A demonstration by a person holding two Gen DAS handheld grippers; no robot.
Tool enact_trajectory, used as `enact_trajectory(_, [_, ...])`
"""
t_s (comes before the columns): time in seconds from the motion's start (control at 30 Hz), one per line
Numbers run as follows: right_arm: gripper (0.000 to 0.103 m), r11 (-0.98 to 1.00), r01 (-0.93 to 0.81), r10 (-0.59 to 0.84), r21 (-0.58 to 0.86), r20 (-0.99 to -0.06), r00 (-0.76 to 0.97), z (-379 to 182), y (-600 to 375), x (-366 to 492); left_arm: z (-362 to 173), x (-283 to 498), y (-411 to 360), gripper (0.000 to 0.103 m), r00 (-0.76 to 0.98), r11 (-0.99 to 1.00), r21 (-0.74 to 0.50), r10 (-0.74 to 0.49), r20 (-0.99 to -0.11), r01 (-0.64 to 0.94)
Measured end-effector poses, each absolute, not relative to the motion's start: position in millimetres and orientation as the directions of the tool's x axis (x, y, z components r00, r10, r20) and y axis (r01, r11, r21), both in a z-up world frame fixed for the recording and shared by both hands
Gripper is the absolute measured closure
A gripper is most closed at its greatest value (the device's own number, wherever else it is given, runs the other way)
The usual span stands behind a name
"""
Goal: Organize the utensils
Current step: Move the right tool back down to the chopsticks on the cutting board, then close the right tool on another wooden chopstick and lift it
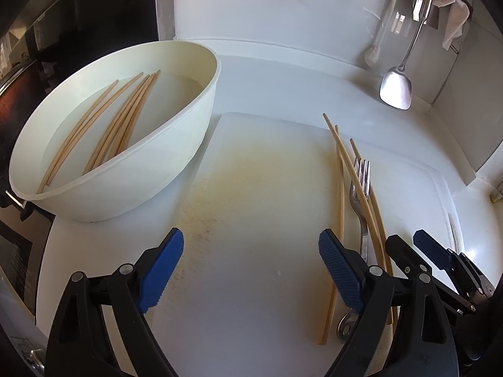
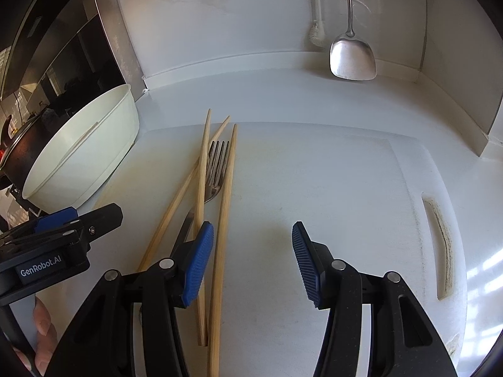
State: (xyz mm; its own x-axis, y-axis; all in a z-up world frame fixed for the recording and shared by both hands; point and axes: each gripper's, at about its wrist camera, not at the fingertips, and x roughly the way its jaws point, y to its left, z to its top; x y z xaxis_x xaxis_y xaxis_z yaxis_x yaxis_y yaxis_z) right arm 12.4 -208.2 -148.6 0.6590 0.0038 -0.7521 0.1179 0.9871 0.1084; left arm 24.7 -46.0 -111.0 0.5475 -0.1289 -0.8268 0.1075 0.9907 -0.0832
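Lying just left of the right hand-held gripper (image 2: 251,260): chopsticks (image 2: 224,207), fork (image 2: 217,169).

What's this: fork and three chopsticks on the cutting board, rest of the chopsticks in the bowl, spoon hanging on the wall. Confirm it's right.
One error: a spatula hangs on the wall, not a spoon, as the right wrist view shows. The fork and three chopsticks do lie on the board; the rest are in the bowl.

Chopsticks (image 2: 220,220) (perhaps three) across fork (image 2: 217,169)
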Motion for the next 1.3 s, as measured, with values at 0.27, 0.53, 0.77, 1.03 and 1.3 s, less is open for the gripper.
enact_trajectory(0.27, [0.053,0.994,0.103,-0.039,0.038,-0.750,0.660,-153,-200,10,-113,24,-44,0.017,0.545,0.990,-0.091,-0.137,-0.827,0.111])
enact_trajectory(0.53, [0.059,0.996,0.076,-0.078,-0.035,-0.733,0.675,-158,-191,3,-114,27,-51,0.017,0.543,0.989,-0.089,-0.139,-0.828,0.118])
enact_trajectory(0.77, [0.089,0.997,0.068,-0.080,-0.045,-0.725,0.685,-158,-193,1,-111,31,-62,0.017,0.540,0.987,-0.083,-0.145,-0.829,0.138])
enact_trajectory(1.03, [0.097,0.995,0.092,-0.091,-0.038,-0.721,0.687,-157,-205,-1,-116,34,-81,0.017,0.529,0.982,-0.066,-0.152,-0.835,0.177])
enact_trajectory(1.3, [0.097,0.992,0.123,-0.111,-0.036,-0.716,0.690,-157,-216,-4,-123,36,-93,0.017,0.521,0.978,-0.057,-0.156,-0.839,0.200])
